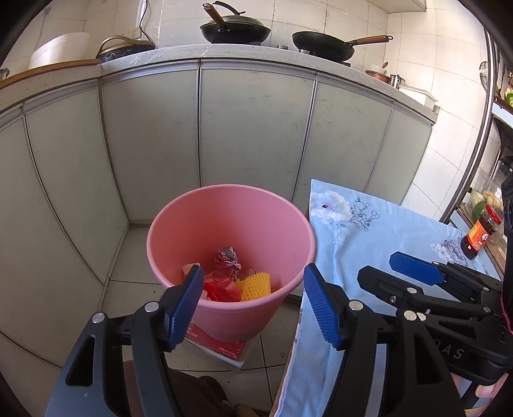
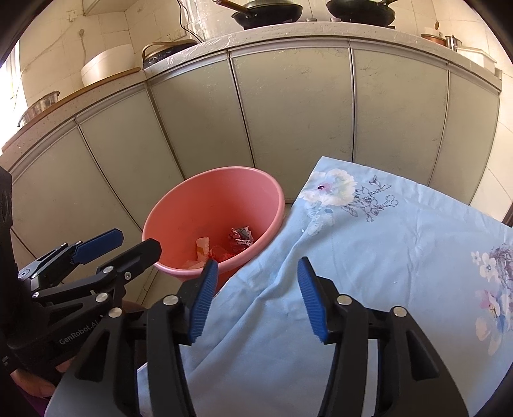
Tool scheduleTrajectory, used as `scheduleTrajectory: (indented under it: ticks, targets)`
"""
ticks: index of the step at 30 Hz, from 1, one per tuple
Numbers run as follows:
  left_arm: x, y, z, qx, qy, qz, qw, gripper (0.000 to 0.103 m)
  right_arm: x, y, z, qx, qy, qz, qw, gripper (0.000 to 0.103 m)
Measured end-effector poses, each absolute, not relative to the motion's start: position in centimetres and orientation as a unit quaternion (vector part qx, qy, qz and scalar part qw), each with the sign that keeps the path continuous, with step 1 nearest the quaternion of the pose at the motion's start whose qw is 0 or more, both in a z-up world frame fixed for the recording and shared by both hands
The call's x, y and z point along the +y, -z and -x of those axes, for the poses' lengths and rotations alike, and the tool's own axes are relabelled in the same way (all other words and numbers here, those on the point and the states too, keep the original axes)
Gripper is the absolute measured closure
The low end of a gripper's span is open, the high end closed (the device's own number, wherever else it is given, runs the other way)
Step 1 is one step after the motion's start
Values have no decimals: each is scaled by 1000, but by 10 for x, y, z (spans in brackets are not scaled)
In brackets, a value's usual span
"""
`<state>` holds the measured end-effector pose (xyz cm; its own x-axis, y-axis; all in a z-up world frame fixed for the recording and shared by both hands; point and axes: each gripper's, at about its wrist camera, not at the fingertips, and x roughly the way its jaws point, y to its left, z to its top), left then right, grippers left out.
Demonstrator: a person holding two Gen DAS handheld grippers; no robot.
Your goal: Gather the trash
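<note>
A pink bin [image 1: 231, 208] stands on the floor against the cabinets; it also shows in the right wrist view [image 2: 198, 205]. Inside lie crumpled red wrappers [image 1: 226, 259], a yellow foam net [image 1: 256, 285] and other scraps. My left gripper [image 1: 253, 304] is open and empty, just above the bin's near rim. My right gripper [image 2: 256, 298] is open and empty over the blue floral cloth [image 2: 384, 256], to the right of the bin. Each gripper shows in the other's view: the right in the left wrist view [image 1: 416, 276], the left in the right wrist view [image 2: 112, 250].
The cloth-covered table [image 1: 368, 231] stands right of the bin. A dark sauce jar [image 1: 481, 231] stands on it at the far right. Grey-green cabinets [image 1: 256, 128] stand behind, with woks [image 1: 235, 29] on the counter. A red book [image 1: 224, 348] lies under the bin.
</note>
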<state>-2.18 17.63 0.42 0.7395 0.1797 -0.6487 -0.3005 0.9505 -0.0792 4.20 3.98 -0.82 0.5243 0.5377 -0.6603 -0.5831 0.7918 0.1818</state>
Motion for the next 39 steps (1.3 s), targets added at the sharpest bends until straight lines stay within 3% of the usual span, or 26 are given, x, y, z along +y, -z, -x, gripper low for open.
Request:
scheduleTrajectory:
  ticks: [14, 39]
  targets:
    - [161, -16, 33, 311, -137, 91, 936, 39, 15, -10, -8, 302, -281, 55, 909, 46]
    - [132, -34, 52, 284, -127, 75, 947, 40, -12, -16, 15, 275, -255, 41, 926, 45]
